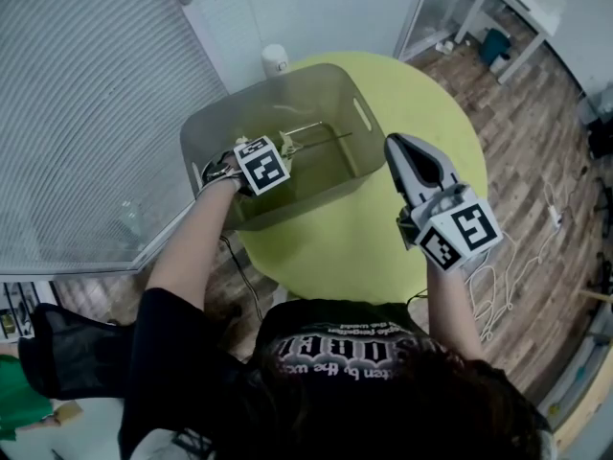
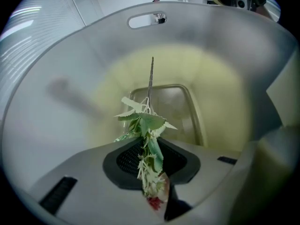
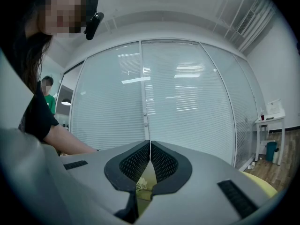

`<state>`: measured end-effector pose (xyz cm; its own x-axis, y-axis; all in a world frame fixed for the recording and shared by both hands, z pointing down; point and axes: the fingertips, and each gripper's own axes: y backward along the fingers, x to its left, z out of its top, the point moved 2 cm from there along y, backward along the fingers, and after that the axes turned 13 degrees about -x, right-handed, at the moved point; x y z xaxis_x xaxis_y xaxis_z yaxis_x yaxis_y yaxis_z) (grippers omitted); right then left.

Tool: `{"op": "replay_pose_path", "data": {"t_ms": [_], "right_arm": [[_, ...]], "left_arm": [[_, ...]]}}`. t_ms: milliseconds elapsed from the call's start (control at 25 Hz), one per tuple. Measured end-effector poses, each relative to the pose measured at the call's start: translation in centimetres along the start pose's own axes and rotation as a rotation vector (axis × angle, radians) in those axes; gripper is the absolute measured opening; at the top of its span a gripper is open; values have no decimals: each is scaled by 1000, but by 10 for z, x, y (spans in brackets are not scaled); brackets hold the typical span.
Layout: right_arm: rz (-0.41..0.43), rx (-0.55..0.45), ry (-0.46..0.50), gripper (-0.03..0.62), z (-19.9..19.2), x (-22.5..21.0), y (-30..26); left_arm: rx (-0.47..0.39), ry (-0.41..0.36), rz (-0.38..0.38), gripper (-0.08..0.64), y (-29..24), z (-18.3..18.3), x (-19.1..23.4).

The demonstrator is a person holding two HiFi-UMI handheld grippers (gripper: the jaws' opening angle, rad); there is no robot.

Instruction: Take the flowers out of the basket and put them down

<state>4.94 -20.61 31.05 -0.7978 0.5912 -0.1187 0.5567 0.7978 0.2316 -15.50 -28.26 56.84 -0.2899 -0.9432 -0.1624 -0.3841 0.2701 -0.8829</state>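
Round lime-green table [image 1: 421,132], grey plastic basket [image 1: 206,127] at left: left gripper [image 2: 152,146] inside, clamped on leafy artificial flower [image 2: 150,125], wire stem [image 2: 151,78] running far along jaws; right gripper [image 3: 150,149] closed, empty.

**A:** Where are you finding room around the basket [image 1: 206,127]?

**B:** Its tall walls are ringing your left gripper [image 1: 287,148] on every side, so only the open top is giving you passage. The flower [image 2: 149,125] clamped in its jaws is pointing its stem at the far wall.

**A:** And the table [image 1: 436,137]?

**B:** Bare top is lying open right of the basket and in front of it. Your closed right gripper [image 1: 400,146] is hanging just beside the right wall. A white cylinder [image 1: 275,59] is standing behind the far rim, and blinds [image 1: 86,113] are closing off the left.
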Motion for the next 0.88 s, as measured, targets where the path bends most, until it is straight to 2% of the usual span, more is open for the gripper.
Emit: {"op": "replay_pose_path", "data": {"t_ms": [240, 680, 880], "right_arm": [[-3, -10, 4, 29, 3, 1, -1], [-2, -28, 11, 29, 9, 5, 0], [3, -37, 16, 29, 13, 7, -2]], "left_arm": [[-92, 26, 48, 86, 24, 17, 2], [-262, 122, 151, 84, 78, 46, 6], [-353, 145, 216, 84, 107, 64, 11]]}}
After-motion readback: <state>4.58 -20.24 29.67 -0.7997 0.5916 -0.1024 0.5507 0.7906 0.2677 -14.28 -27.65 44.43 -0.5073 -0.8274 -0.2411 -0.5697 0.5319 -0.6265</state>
